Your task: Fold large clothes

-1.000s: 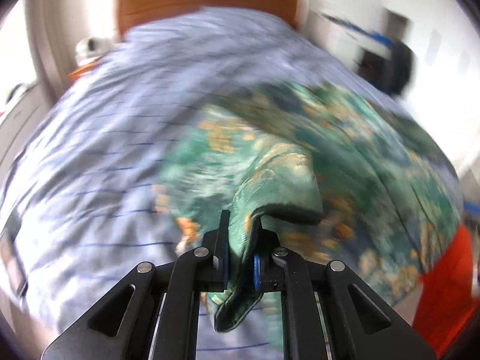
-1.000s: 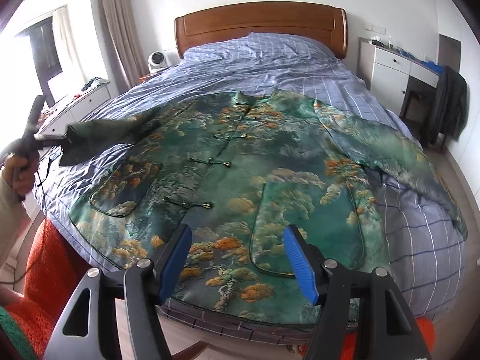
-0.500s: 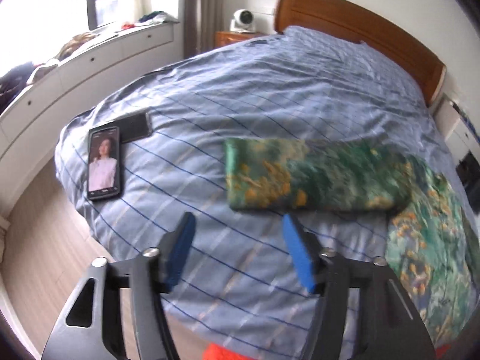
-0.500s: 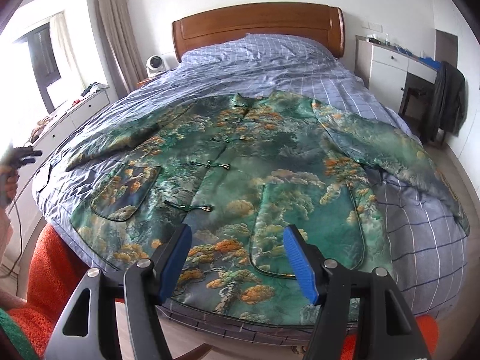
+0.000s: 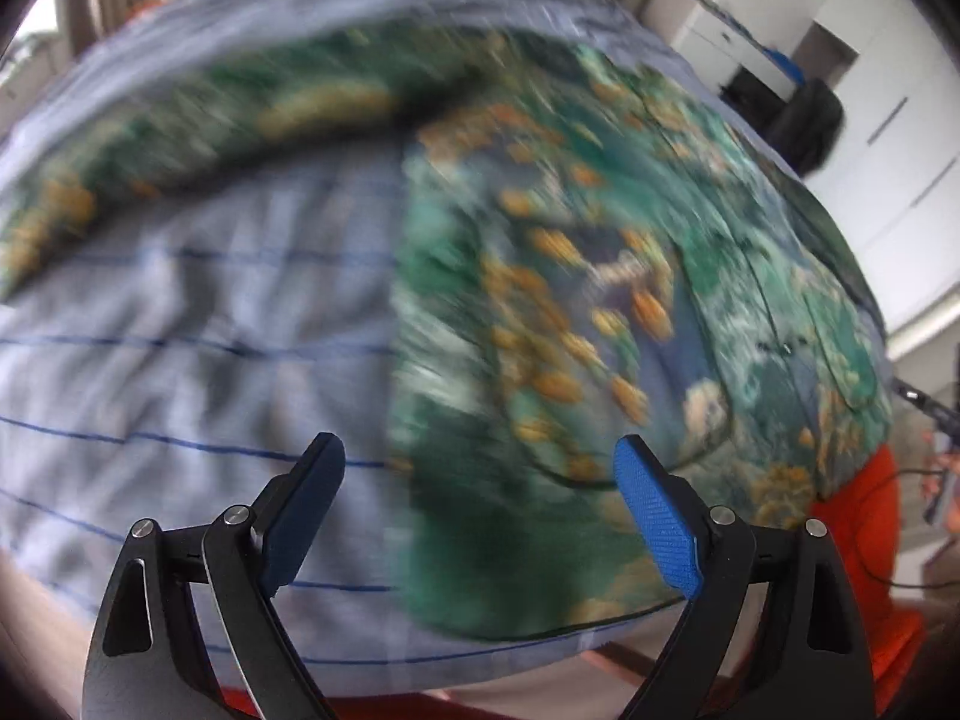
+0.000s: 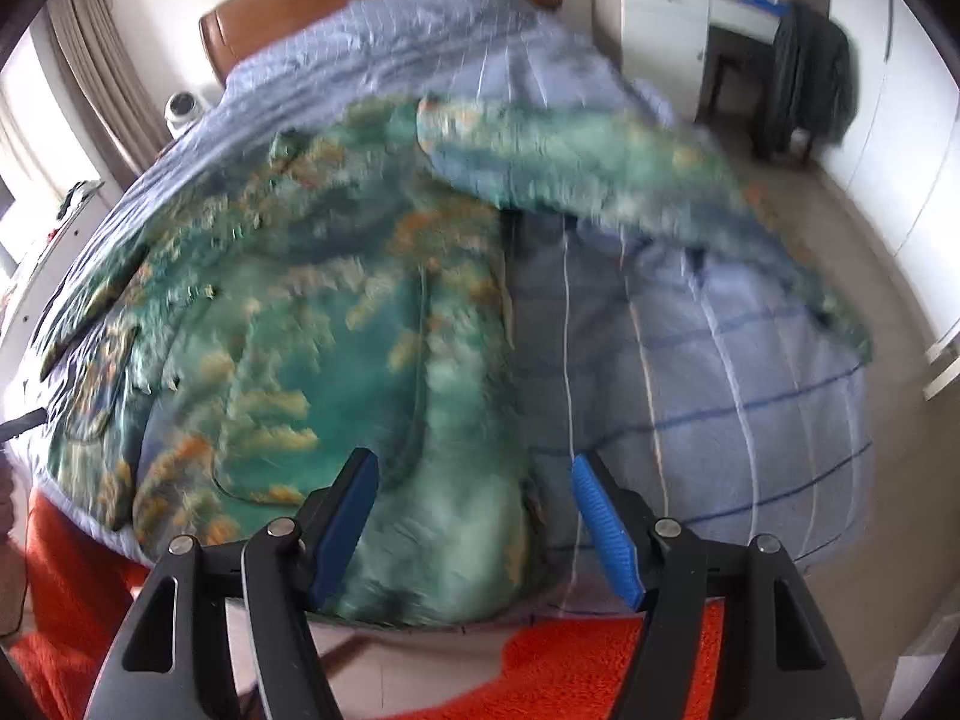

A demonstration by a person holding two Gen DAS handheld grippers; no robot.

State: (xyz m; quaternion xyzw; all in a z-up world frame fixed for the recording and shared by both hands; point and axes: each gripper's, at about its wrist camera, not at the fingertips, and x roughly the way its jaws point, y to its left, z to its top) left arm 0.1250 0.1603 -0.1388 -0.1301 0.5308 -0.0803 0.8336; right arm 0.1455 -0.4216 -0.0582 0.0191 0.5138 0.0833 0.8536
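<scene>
Your jacket (image 6: 288, 324) lies spread at the bed's (image 6: 750, 420) foot edge, hem nearly over it. Left gripper (image 5: 480, 516) is opening, right gripper (image 6: 474, 522) too, both empty above cloth. Clamp only the top layer and the slick fabric may slide off the edge.
</scene>
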